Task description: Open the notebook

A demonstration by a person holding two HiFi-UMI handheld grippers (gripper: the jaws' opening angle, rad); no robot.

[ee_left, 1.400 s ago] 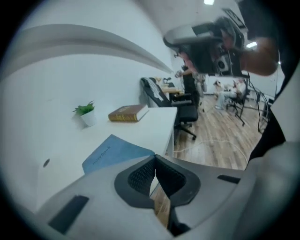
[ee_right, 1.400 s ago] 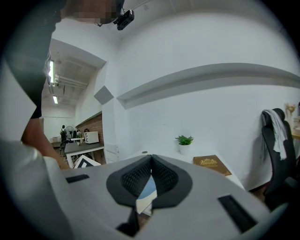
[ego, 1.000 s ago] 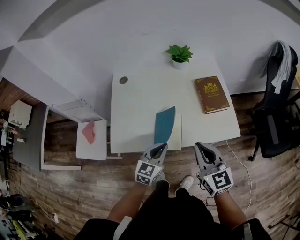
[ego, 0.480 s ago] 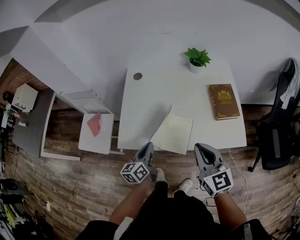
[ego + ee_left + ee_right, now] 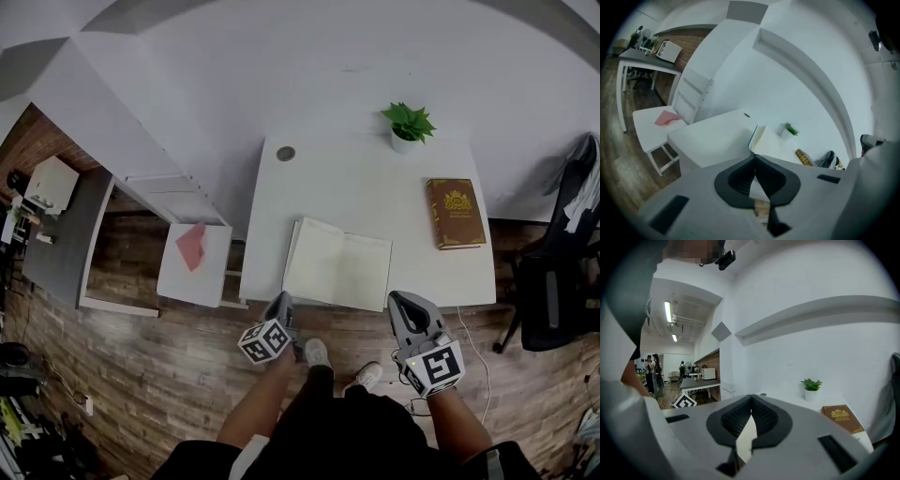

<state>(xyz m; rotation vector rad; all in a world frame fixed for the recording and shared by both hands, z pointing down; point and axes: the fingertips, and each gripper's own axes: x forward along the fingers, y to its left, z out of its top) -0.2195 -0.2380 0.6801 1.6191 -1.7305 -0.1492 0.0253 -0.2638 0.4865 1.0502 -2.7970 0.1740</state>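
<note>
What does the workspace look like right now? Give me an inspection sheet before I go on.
Surface: white table, mostly bare.
Job's things: notebook lies open and flat near the front edge, pale pages up.
Clutter: brown book at the right, potted plant at the back, small round disc at the back left corner.
Grippers: left gripper and right gripper both shut, empty, held off the table's front edge.
Cables: one pale cable on the floor by the table's right end.
Surroundings: wood floor, white stand with a pink cloth at the left, black office chair at the right.
</note>
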